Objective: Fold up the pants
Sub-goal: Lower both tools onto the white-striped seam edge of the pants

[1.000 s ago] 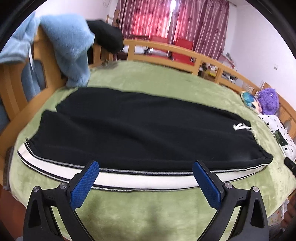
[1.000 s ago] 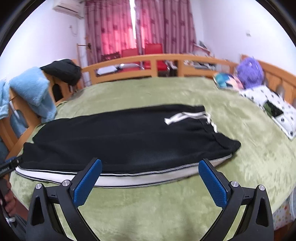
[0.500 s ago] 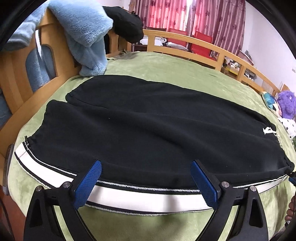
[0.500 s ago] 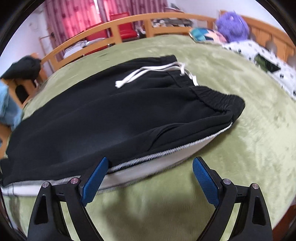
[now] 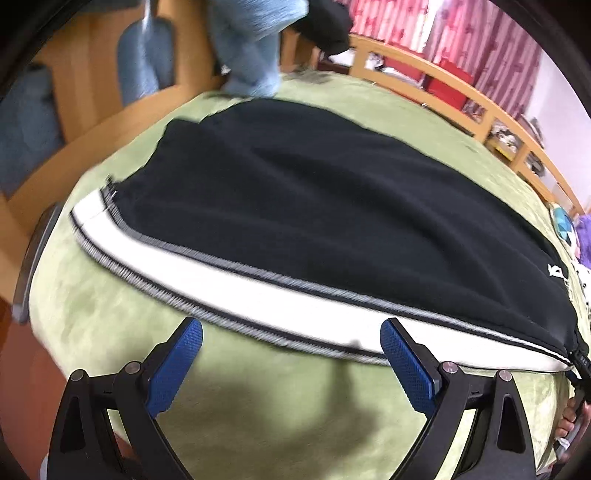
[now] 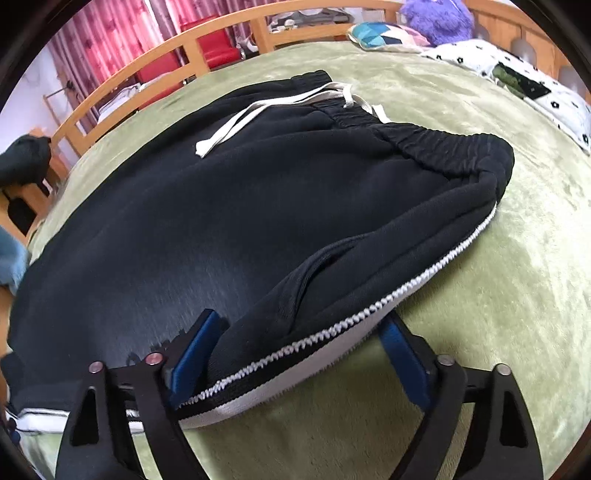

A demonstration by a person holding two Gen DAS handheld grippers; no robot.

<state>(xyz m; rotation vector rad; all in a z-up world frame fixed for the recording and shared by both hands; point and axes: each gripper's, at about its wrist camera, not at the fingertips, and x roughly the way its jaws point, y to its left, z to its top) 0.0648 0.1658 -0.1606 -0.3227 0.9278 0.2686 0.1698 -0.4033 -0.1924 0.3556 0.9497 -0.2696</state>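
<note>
The black pants lie flat along a green blanket, folded lengthwise, a white side stripe facing the near edge. The left wrist view shows the leg end: the left gripper hovers just short of the stripe, jaws wide apart with nothing between them. Only the right wrist view shows the waistband and white drawstring; there the right gripper straddles the pants' near edge by the pocket, jaws closing with the fabric between them, not yet clamped. A wooden bed rail rims the blanket; pink curtains hang behind, a purple plush far right.
</note>
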